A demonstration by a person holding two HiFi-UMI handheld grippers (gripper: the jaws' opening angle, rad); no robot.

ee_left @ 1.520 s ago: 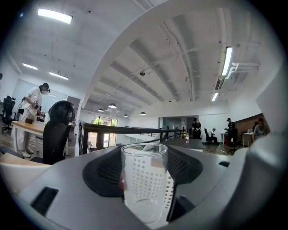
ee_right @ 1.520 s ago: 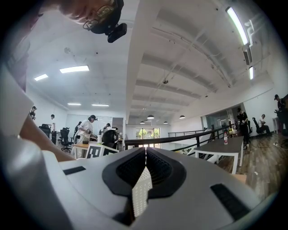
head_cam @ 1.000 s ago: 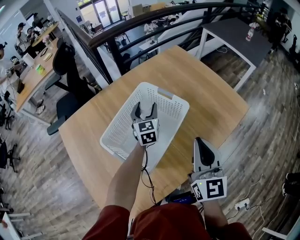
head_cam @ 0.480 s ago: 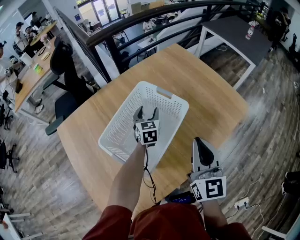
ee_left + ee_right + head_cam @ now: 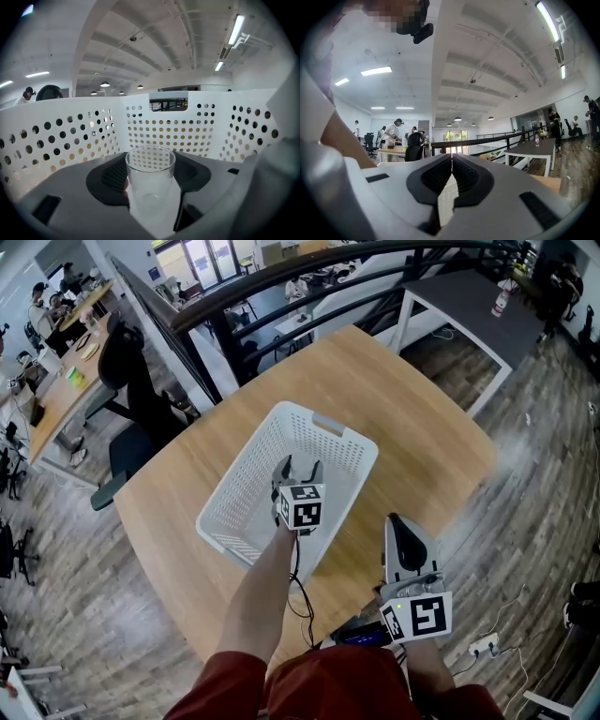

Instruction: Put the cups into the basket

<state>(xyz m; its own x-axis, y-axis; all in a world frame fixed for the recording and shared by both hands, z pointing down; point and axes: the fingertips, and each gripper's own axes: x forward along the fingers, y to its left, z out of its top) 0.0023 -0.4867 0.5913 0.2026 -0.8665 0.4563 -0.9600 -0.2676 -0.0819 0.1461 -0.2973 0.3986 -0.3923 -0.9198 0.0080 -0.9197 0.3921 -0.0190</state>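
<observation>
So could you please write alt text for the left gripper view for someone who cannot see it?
A clear glass cup stands upright, held between the jaws of the left gripper, inside a white perforated basket whose walls surround it. A ceiling with strip lights shows above the rim.

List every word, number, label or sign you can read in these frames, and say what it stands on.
No text in these frames can be read.
Left gripper cube: black-and-white square markers only, no letters.
Right gripper cube: the same.
Bottle on the far grey table: label too small to read.
Glass cup and basket: no print visible.
</observation>
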